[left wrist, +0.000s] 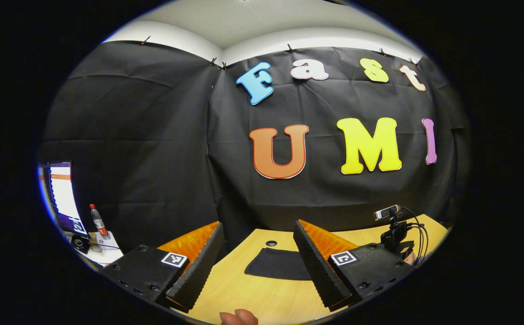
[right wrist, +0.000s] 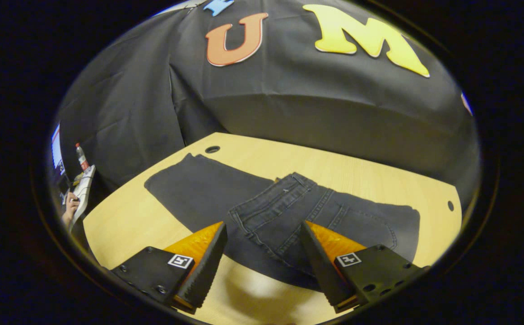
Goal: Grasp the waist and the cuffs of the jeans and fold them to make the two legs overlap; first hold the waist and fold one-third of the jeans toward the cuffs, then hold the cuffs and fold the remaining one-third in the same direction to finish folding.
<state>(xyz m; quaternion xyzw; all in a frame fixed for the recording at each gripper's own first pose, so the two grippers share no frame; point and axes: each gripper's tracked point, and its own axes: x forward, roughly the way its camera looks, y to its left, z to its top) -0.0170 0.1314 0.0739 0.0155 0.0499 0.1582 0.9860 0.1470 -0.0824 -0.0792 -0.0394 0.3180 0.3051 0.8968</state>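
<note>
In the right gripper view, dark grey jeans (right wrist: 289, 212) lie flat across the wooden table (right wrist: 370, 180). The waist part with its back pockets is folded over onto the legs, and the waistband (right wrist: 262, 201) runs diagonally near the middle. The cuffs (right wrist: 189, 162) point to the far left. My right gripper (right wrist: 262, 225) hovers open over the waistband, holding nothing. My left gripper (left wrist: 258, 234) is open and empty, raised and facing the booth wall. A dark end of the jeans (left wrist: 275, 264) lies on the table between its fingers and beyond them.
A small camera on a stand (left wrist: 392, 225) with cables sits at the table's right edge in the left gripper view. A monitor (left wrist: 63, 194) and a bottle (left wrist: 98, 221) stand on a side desk at the left. A fingertip (left wrist: 239, 317) shows at the bottom.
</note>
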